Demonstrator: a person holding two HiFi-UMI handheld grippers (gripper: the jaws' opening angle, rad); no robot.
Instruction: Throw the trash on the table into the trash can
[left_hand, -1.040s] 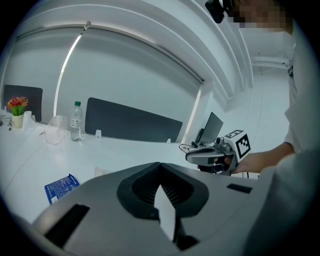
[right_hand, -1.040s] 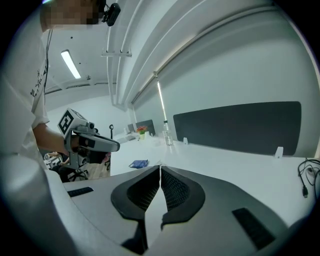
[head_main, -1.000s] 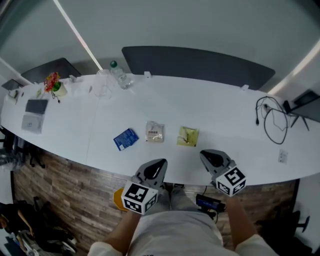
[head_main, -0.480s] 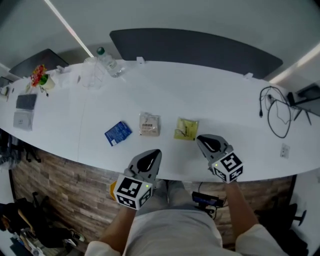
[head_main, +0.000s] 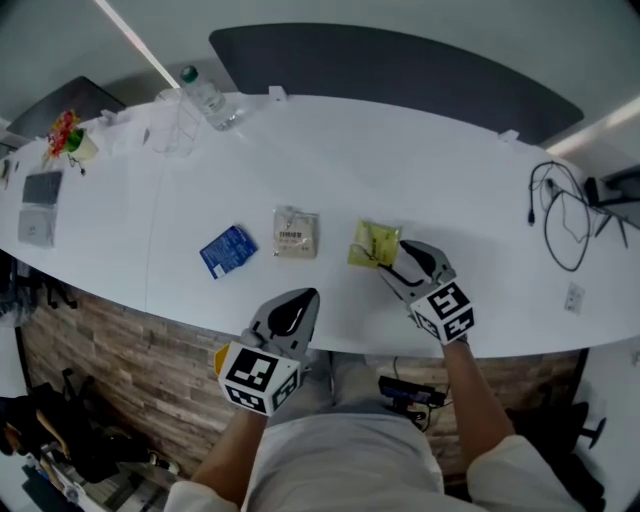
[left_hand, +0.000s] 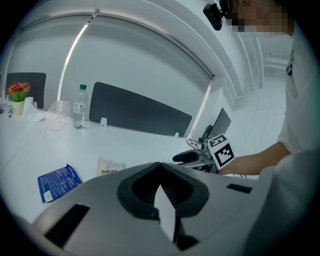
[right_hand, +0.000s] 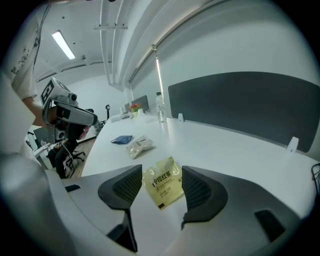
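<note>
Three pieces of trash lie in a row on the white table (head_main: 330, 150): a blue packet (head_main: 227, 250), a pale clear packet (head_main: 296, 232) and a yellow-green packet (head_main: 372, 243). My right gripper (head_main: 398, 262) sits at the yellow-green packet's near edge. Its jaws have just been opening, and in the right gripper view the yellow-green packet (right_hand: 165, 192) lies flat between them, untouched by the pads; the right gripper (right_hand: 162, 169) is open. My left gripper (head_main: 300, 298) hovers shut at the table's front edge, below the pale packet, holding nothing. The left gripper (left_hand: 160, 165) points across the table.
A water bottle (head_main: 205, 97), a clear container (head_main: 172, 120) and a small flower pot (head_main: 62, 135) stand at the far left. Cables (head_main: 560, 215) lie at the right end. A dark panel (head_main: 400, 70) runs behind the table. Wood-pattern floor lies below the front edge.
My right gripper has moved forward and down over the table edge to the yellow-green packet, and its jaws have opened around it. The left gripper has sunk slightly.
</note>
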